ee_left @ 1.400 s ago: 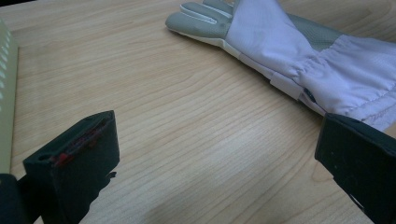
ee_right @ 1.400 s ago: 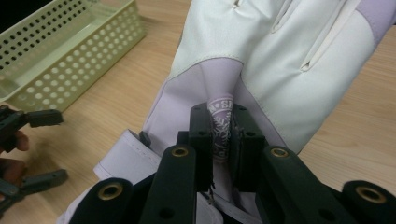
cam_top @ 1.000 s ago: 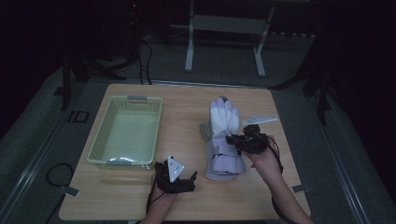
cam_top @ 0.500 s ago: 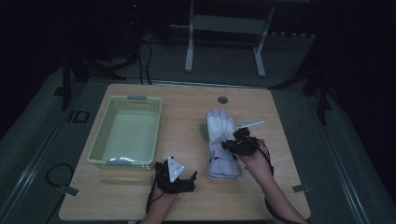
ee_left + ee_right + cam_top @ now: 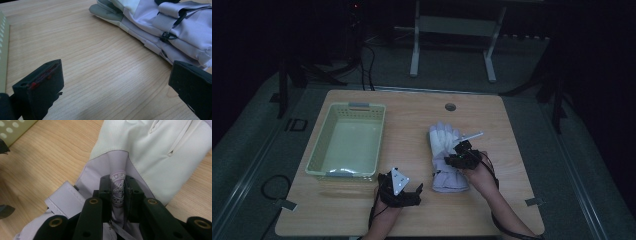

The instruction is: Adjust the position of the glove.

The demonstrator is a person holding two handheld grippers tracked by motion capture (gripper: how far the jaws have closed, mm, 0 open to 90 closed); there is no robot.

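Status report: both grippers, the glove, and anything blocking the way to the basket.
Right gripper shut on glove, pinching its fabric. Left gripper open, resting on table. Basket sits left, bare wood between.

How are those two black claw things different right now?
The left gripper has its jaws spread wide over bare table, holding nothing; the right gripper has its jaws pinched on a fold of the white glove. The left sits beside the glove's cuff, the right on top of it. Both are black and hand-held.
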